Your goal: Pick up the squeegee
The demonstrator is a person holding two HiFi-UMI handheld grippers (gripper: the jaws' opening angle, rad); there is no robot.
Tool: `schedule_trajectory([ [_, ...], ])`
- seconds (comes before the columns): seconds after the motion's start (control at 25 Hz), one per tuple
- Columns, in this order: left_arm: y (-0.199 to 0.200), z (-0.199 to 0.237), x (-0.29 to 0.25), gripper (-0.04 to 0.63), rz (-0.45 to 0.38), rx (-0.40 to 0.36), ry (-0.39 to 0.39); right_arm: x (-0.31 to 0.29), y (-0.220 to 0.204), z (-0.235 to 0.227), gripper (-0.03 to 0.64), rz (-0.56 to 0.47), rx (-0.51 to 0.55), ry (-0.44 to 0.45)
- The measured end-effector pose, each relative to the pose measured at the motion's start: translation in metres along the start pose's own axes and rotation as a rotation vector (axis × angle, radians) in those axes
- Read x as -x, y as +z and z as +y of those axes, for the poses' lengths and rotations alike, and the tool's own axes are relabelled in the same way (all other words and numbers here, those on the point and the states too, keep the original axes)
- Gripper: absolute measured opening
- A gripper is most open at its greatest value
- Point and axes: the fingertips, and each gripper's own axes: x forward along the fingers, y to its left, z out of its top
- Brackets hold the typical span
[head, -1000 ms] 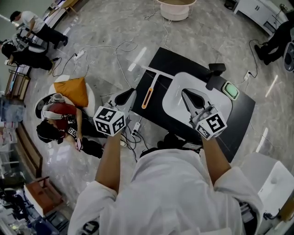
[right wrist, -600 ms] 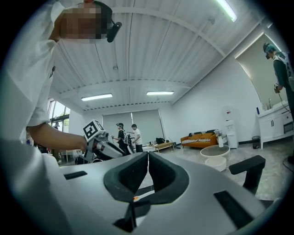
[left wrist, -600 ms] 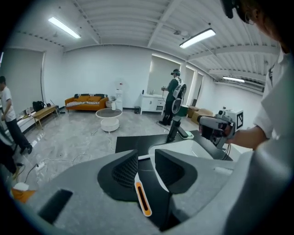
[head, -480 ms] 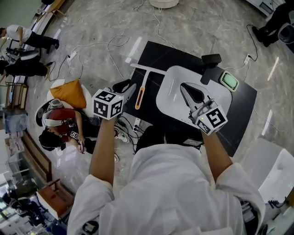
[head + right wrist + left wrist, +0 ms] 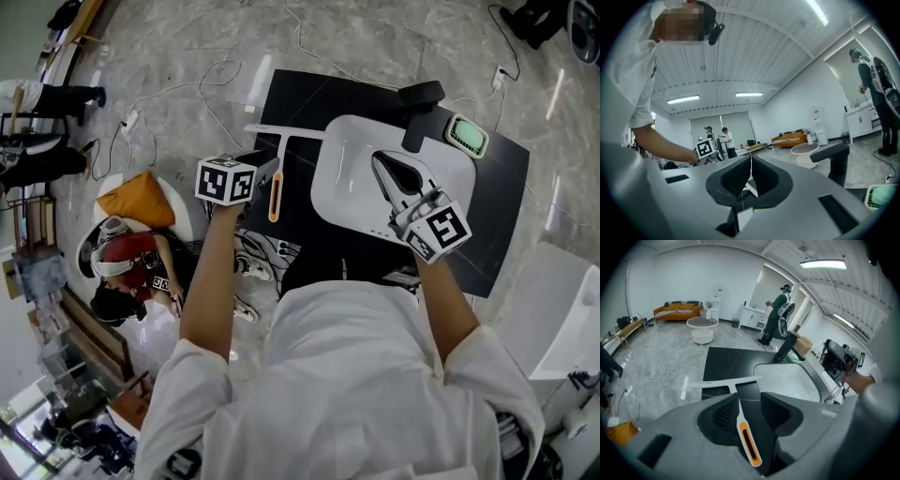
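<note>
The squeegee is a white T-shape with an orange grip and lies flat on the left part of the black table, its blade at the far end. My left gripper points steeply down over the handle. In the left gripper view the orange handle runs between the jaws of the left gripper; they are opening and do not press on it. My right gripper hangs over the white sink basin, shut and empty; in its own view the right gripper shows its jaws meeting.
A black faucet and a green sponge holder stand at the basin's far side. Cables trail over the marble floor. A person sits on the floor at left beside an orange cushion. Other people stand farther off.
My left gripper has dropped down and forward onto the squeegee handle and its jaws have come apart. The right gripper has shifted a little over the basin, still shut.
</note>
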Motion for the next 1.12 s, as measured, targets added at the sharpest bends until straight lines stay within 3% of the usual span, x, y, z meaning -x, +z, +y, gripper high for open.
schedule_trajectory([
  [0.4, -0.011, 0.020, -0.058, 0.169, 0.120, 0.083, -0.018, -0.006, -0.007, -0.032, 0.017, -0.021, -0.041, -0.054],
  [0.72, -0.023, 0.033, -0.083, 0.166, 0.208, 0.149, 0.013, -0.004, -0.014, -0.044, 0.017, -0.019, -0.053, -0.072],
  [0.88, -0.027, 0.033, -0.089, 0.104, 0.218, 0.156, 0.026, 0.002, -0.017, -0.043, 0.017, -0.017, -0.063, -0.078],
  [1.12, -0.028, 0.034, -0.089, 0.083, 0.196, 0.227, -0.002, 0.004, -0.016, -0.034, 0.017, -0.022, -0.067, -0.067],
])
